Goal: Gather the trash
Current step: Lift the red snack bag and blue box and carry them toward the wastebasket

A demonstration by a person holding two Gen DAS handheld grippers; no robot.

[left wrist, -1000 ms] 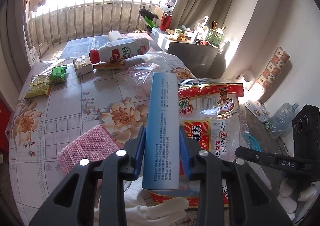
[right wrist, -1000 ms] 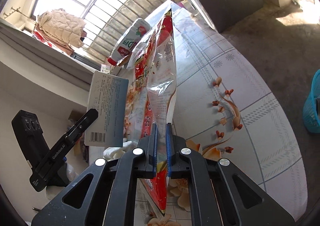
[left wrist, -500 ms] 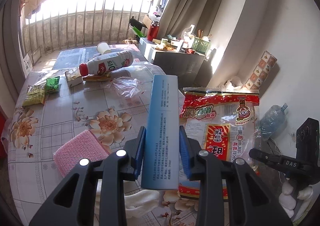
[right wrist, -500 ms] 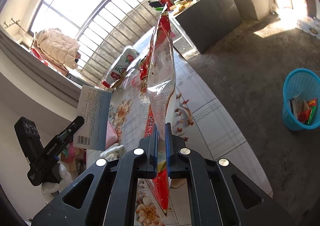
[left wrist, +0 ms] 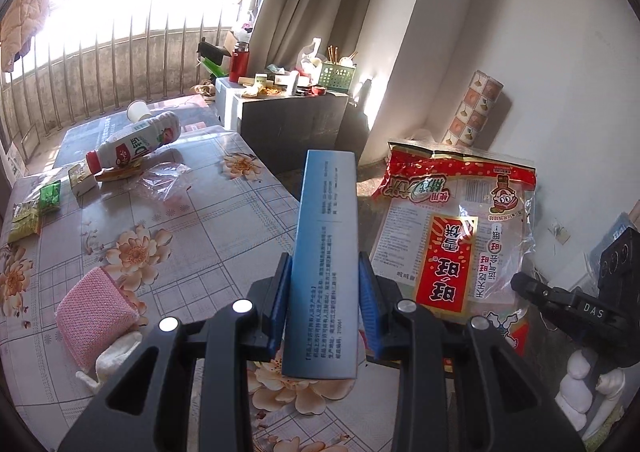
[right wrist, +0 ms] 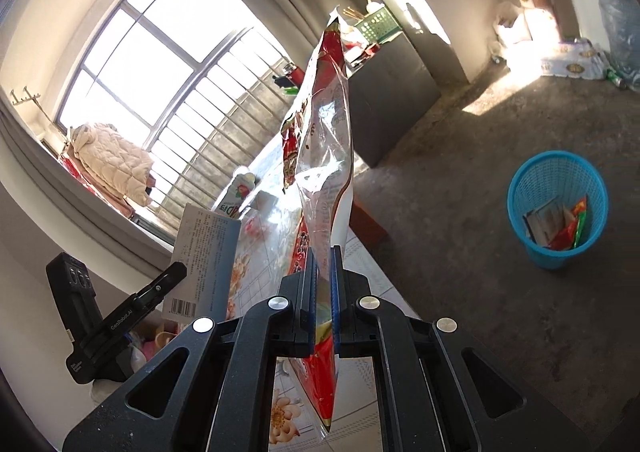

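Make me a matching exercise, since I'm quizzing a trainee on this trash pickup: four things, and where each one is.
1 blue box
2 snack bag
3 drink bottle
4 blue basket

a on the floor, wrappers inside
b lying on the table
c clamped in the right gripper
d clamped in the left gripper

Pairs: 1-d, 2-c, 3-b, 4-a

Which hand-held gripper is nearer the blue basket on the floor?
Right. The right hand-held gripper, shut on the snack bag, has the blue basket to its right; the left hand-held gripper is beyond it, on its far side.
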